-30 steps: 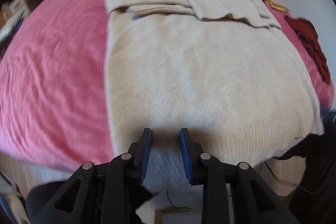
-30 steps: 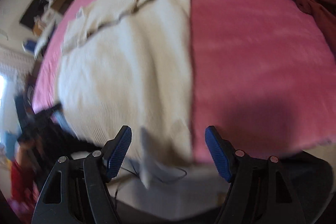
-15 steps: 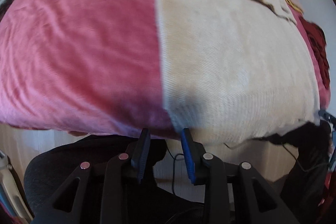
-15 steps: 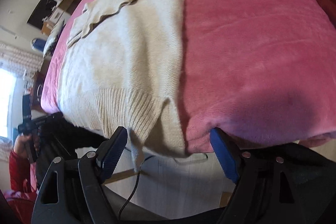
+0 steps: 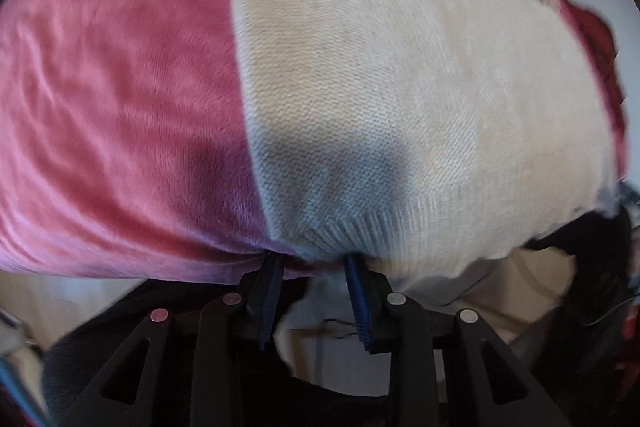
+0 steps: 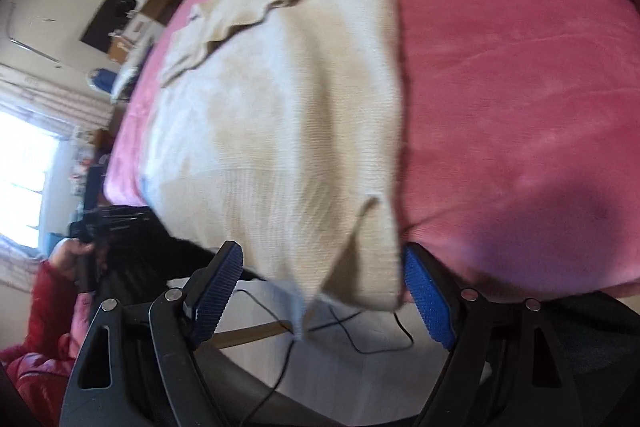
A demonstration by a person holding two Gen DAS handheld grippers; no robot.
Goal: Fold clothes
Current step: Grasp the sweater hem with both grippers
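Since a second ago the left gripper has slid from the sweater's hem middle to its left corner. The right gripper has closed in; its spread fingers now straddle the right corner.

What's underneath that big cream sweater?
The cream sweater lies flat on a pink blanket, which shows on both sides of it. Its ribbed hem hangs over the near edge. Whatever lies beneath the sweater's middle is covered, so I can't tell.
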